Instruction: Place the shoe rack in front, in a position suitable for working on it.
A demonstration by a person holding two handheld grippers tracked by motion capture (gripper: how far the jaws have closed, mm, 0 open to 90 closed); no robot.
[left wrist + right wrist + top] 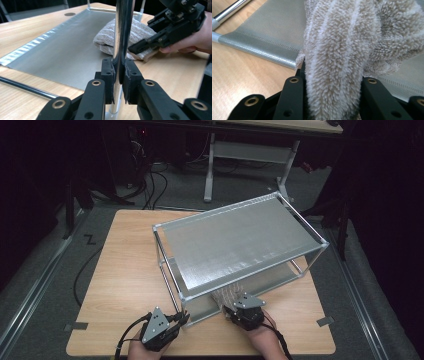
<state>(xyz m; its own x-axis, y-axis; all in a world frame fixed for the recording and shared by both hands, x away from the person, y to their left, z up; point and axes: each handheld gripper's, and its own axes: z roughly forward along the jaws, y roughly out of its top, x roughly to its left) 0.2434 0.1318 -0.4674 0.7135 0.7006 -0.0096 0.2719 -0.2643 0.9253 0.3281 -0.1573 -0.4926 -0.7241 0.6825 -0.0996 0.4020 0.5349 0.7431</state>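
Note:
A two-tier metal rack [240,240] with grey mesh shelves stands on the wooden table [125,270]. My left gripper [183,318] is at the rack's front-left corner. In the left gripper view the left gripper [119,72] is shut on the chrome upright post [123,35]. A folded beige towel [226,295] lies at the front edge of the lower shelf [62,52]. My right gripper [231,309] is shut on the towel's near fold. In the right gripper view the towel [337,50] bulges up between the jaws of the right gripper [332,77].
The rack sits at an angle and takes up most of the table's right half. Bare wood lies to its left. A white-legged desk [210,165] and cables [150,185] stand on the floor beyond. Tape marks [76,326] sit near the front corners.

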